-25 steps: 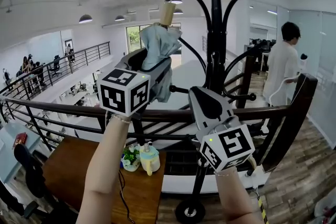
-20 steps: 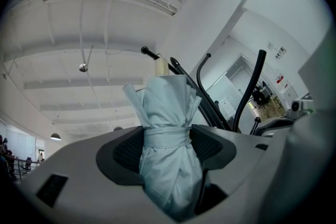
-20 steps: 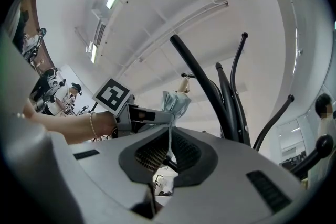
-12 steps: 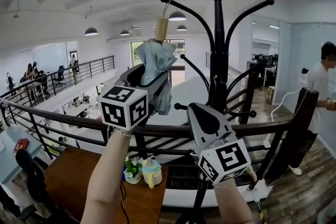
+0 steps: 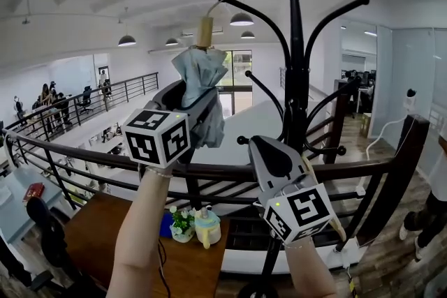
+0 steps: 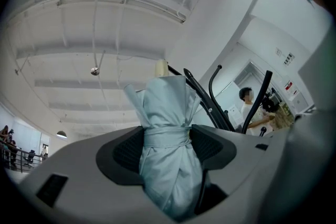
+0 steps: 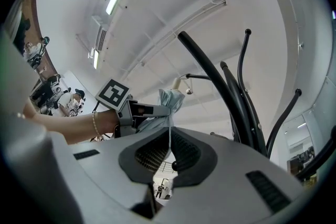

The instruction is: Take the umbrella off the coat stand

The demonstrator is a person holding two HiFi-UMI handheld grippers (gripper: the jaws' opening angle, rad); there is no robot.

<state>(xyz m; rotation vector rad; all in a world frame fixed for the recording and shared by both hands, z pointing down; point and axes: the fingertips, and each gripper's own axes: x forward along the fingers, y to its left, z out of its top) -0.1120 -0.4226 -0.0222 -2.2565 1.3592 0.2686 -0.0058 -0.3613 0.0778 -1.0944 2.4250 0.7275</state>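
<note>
I've got my left gripper [image 6: 167,140] clamped on the pale blue folded fabric umbrella [image 5: 200,77] at its tied waist. Its beige handle points to twelve o'clock, and its thin cord runs up to the ball tip of the arm at ten o'clock on the black metal coat stand [image 5: 293,73]. The umbrella sits at nine o'clock of the pole, and my right gripper [image 7: 169,150] is lower, at five o'clock of the umbrella, jaws pressed together on nothing.
</note>
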